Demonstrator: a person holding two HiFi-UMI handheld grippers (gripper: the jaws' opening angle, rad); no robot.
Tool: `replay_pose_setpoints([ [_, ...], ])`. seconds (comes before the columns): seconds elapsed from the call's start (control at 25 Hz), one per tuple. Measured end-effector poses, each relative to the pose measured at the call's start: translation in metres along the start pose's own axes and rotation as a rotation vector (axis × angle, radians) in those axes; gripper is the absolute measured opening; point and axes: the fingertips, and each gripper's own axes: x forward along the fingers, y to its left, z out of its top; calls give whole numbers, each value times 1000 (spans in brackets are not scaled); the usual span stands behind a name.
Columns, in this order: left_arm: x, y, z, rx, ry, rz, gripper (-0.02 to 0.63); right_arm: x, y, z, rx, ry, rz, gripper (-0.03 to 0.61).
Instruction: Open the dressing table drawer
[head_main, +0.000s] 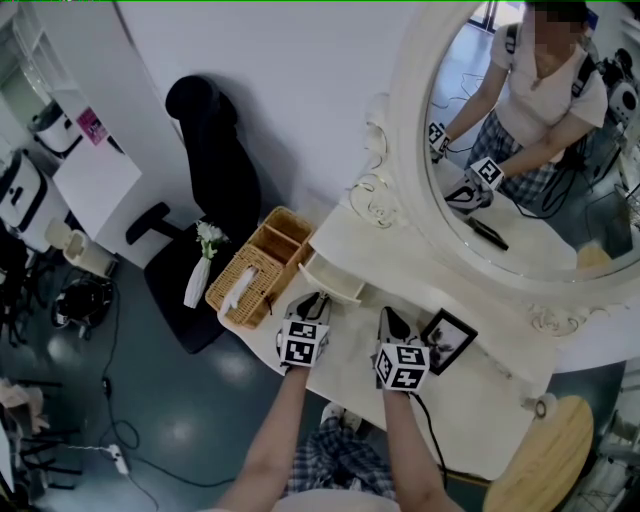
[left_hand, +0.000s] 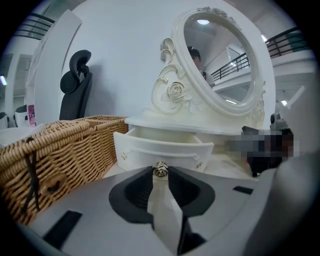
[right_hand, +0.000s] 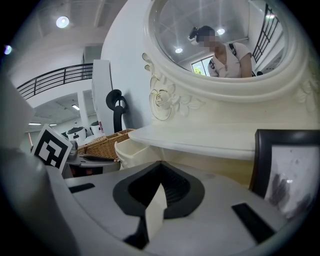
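Left gripper (left_hand: 160, 173) clamped on drawer knob (left_hand: 160, 169) | drawer (left_hand: 165, 147) part-open | right gripper (right_hand: 161, 167) closed, empty

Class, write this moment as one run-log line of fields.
left claw: shut on drawer knob | drawer: partly open | right claw: shut, empty

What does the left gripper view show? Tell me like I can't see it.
The left gripper has its jaws shut on the small metal knob of a white drawer, which stands partly pulled out of the dressing table. A wicker basket sits to the left, and an oval mirror with a carved frame rises behind.
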Motion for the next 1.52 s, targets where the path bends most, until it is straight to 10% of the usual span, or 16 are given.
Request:
replay_pose_setpoints([
  [0.52, -4, -2, -8, 2, -14, -28, 116, -5, 0, -1, 6, -6, -3, 15],
  [0.88, -28, -15, 12, -2, -103, -52, 305, -12, -3, 5, 14, -22, -11, 15],
  [1.28, -86, -18, 65, -30, -222, -14, 302, -60, -17, 46, 6, -117, -43, 15],
  [1.52, -130, -36, 107, -45, -323, -40, 189, -112, -36, 80, -14, -205, -86, 15],
])
